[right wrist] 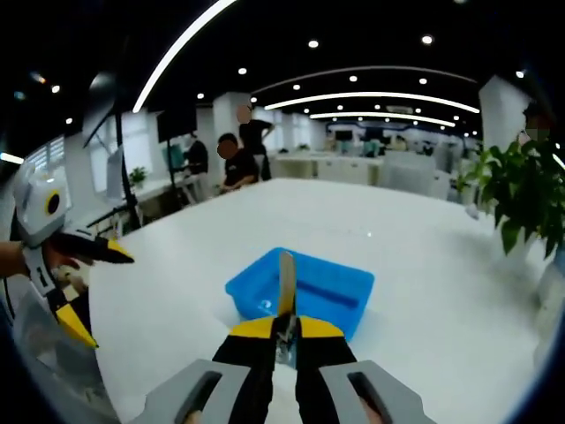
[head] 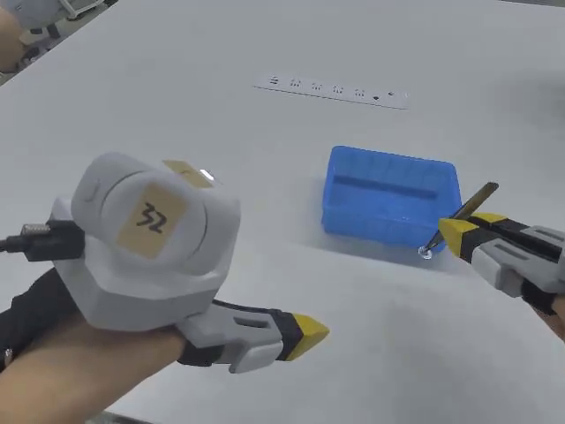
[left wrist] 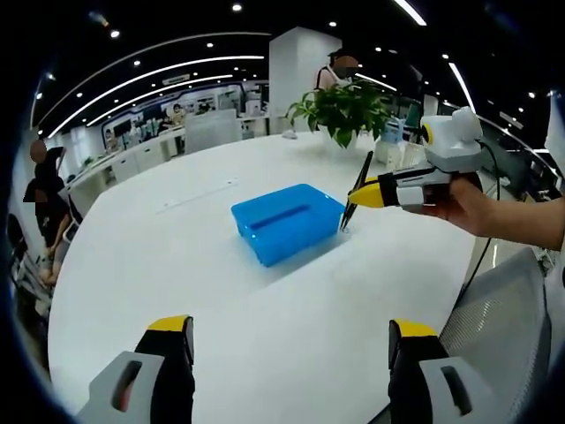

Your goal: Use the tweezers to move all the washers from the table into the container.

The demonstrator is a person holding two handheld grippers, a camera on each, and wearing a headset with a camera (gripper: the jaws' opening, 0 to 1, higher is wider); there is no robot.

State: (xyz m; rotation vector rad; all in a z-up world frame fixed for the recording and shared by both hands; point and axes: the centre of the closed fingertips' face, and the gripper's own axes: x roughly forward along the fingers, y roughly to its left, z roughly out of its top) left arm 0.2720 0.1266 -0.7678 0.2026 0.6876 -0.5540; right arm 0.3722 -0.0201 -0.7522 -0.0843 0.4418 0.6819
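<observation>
Left gripper [left wrist: 291,336], nearest the headset, is hovering over the bare table [head: 371,336], its jaws spread wide and gripping nothing. Right gripper [right wrist: 287,329] is clamping the tweezers [right wrist: 286,278]. Their tips are reaching what looks like a small washer [head: 426,253], just outside the near right corner of the blue container [head: 388,199]. Whether it is leaving the table cannot be told. Recommended handling: keeping the pinch steady, raising the washer above the wall, and releasing only over the interior.
</observation>
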